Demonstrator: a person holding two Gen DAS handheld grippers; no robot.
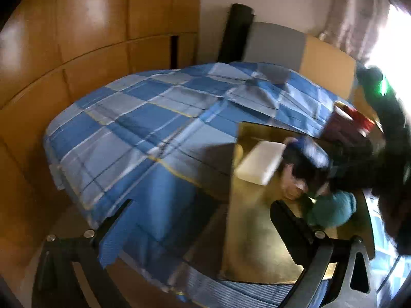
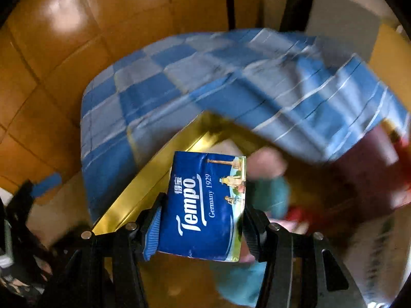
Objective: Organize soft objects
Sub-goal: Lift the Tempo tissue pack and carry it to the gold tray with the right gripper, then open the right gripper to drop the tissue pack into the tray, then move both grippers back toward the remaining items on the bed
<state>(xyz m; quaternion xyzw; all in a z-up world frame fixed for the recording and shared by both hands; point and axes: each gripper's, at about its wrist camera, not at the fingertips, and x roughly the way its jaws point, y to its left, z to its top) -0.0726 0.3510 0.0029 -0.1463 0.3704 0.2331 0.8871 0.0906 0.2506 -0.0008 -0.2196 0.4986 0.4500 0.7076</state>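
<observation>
The dark blue "Tempo" tissue pack [image 2: 205, 205], a soft plastic-wrapped block with white lettering and a small painted scene along one edge, sits clamped between the two fingers of the right gripper [image 2: 201, 222]. Its jaws stand partly apart, pressed on the pack's two long sides. The pack's long axis runs straight out along the fingers, away from the camera, with the lettering reading up that same line and the printed face turned toward the lens. It hangs above the shiny gold-coloured open box [image 2: 154, 177], near that box's front corner.

In the left wrist view the left gripper [image 1: 203, 223] has its black fingers spread wide with nothing between them, over the edge of the blue and grey checked bedspread [image 1: 133, 128]. The same gold box lies on the bedspread; inside it are a white rectangular block [image 1: 259, 161], tilted, and a teal soft item [image 1: 334, 209].

Much is smeared by motion. In the left view the tissue pack is only a blue blur beside the white block, and the dark mass at the right edge is too blurred to tell apart. A dark red container [image 1: 346, 125] shows behind the box, partly cut off. In the right view the box's contents are pink, teal and red smudges, and the pack hides part of them.
</observation>
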